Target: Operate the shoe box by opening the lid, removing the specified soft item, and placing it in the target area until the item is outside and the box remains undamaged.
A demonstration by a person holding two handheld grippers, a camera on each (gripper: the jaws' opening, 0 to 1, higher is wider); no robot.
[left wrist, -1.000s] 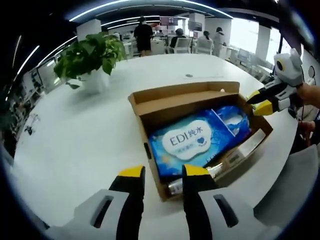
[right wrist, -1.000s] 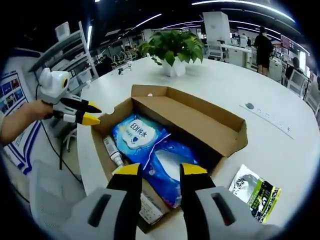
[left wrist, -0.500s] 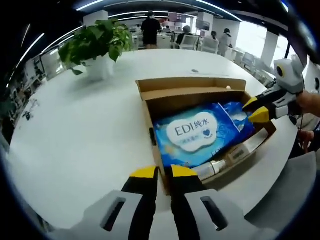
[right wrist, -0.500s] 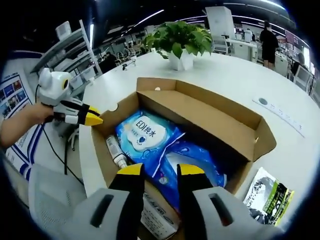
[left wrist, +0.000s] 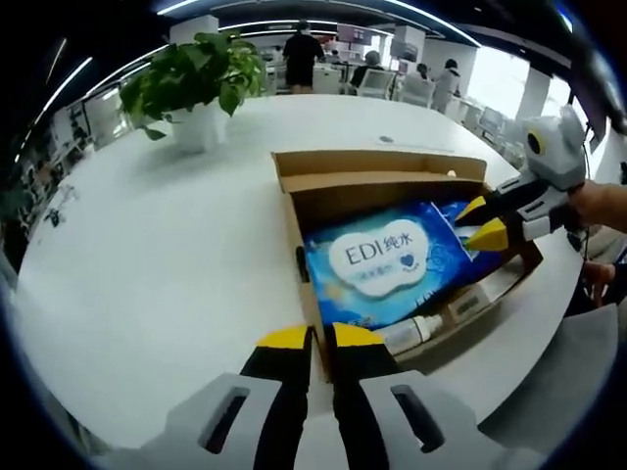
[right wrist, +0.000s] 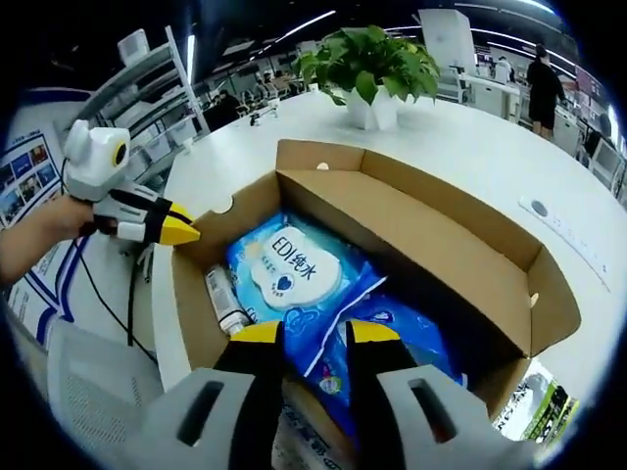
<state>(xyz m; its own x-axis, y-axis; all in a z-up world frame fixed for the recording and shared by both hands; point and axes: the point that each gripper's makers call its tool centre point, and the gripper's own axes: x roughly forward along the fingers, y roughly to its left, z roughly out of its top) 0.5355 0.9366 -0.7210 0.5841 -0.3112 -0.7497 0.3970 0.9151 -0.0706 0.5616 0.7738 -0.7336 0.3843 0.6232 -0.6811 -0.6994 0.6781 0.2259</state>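
Only lettering I can actually read from here is on the blue wipes pack [left wrist: 387, 264] lying in the open cardboard box [left wrist: 382, 181]: a white cloud-shaped patch says "EDI" followed by two Chinese characters, 纯水, with a little blue heart after them. Same print shows up in my right gripper view on that pack [right wrist: 294, 277], "EDI纯水" with the heart underneath. There's a smaller line of print below it, but it's too tiny for me to make out.

White table [left wrist: 176, 245] with shoe box [left wrist: 382, 171], potted plant [left wrist: 196, 83].
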